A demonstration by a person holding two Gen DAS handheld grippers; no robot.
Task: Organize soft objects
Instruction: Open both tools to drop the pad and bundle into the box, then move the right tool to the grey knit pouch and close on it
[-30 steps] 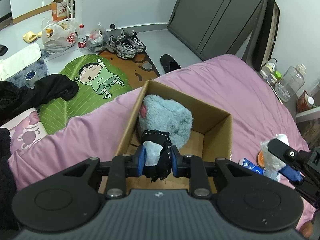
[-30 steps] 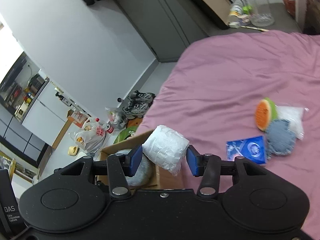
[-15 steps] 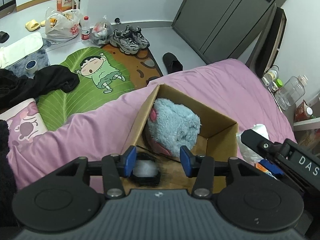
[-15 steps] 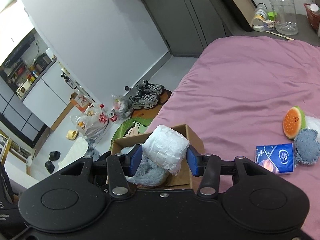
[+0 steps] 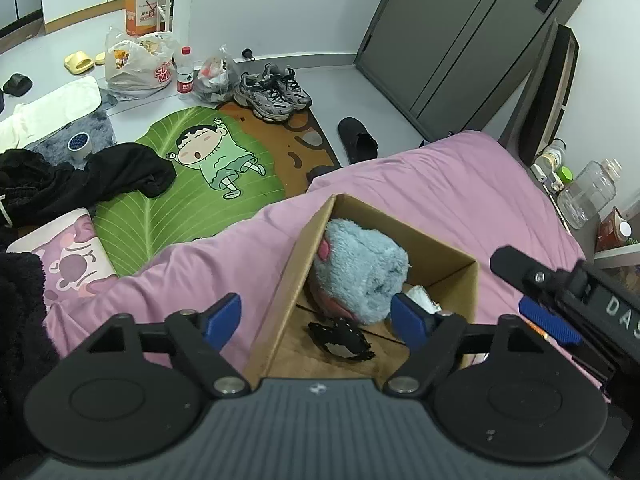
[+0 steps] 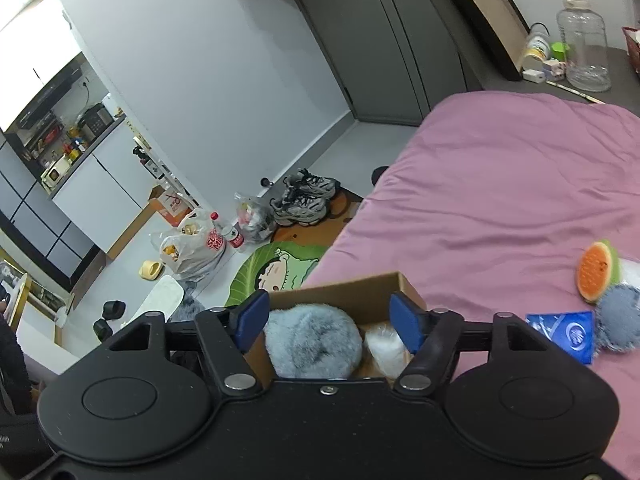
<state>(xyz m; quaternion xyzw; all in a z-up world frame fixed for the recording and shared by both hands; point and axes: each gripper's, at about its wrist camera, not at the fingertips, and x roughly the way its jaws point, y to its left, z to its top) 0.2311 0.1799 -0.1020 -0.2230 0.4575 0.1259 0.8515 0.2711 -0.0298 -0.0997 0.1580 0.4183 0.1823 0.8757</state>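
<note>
We hold the left gripper [image 5: 316,318] low in its frame over the cardboard box [image 5: 436,250] on the pink bedspread [image 5: 440,192]; its jaws have just been opening and now stand wide with nothing between them. On the box floor lies the black-and-white soft thing [image 5: 342,340], beside the blue-grey plush toy [image 5: 360,268]. Our right gripper [image 6: 332,322] has likewise just been opening — spread and empty — and the white fluffy roll [image 6: 384,346] sits in the box below it. At the right edge of that frame, the watermelon plush [image 6: 598,272], blue packet [image 6: 566,330] and grey pom [image 6: 620,316] lie on the bedspread.
</note>
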